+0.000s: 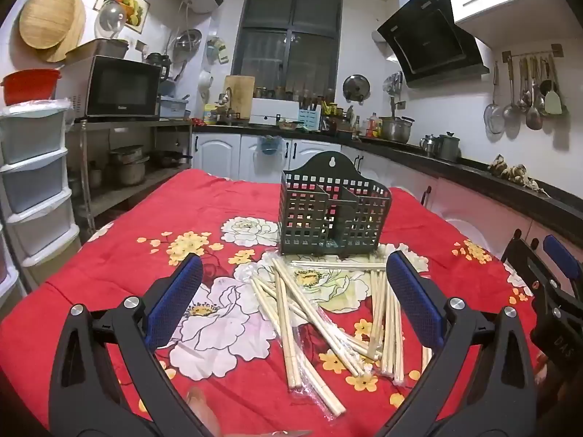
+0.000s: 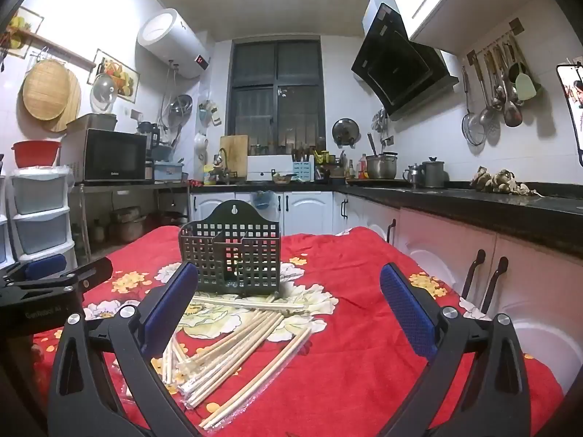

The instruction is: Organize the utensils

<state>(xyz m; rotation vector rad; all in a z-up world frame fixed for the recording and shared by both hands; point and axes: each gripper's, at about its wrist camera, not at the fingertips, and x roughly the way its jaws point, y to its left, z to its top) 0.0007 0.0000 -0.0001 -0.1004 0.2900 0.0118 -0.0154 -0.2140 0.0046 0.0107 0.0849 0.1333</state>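
Opening step, by the look of it: nothing gathered yet. Dark green slotted holder (image 1: 333,211) upright on the red flowered cloth (image 1: 120,255) covering the bench, all its compartments seemingly empty. Pale wooden chopsticks (image 1: 313,306) strewn in a loose, crossing heap just in front of the holder, some lying on or inside clear plastic wrapping; one pair crosswise, nearly against the holder's foot.

Left claw (image 1: 295,291) spread wide, holding nothing, tilted slightly down over the near side of the heap. Right claw (image 2: 288,302) likewise spread wide and empty, held level, also on the near side of the holder, with most of the heap toward its left finger.

Next move, as a judgement: pick a single pair or small bundle off the edge of the heap, away from the holder. Calls for lowering one claw to the cloth, closing across the sticks rather than along them, then tipping them upright above a compartment. Risks: thin sticks rolling, wrapping snagging, soft cloth bunching under the fingertips.
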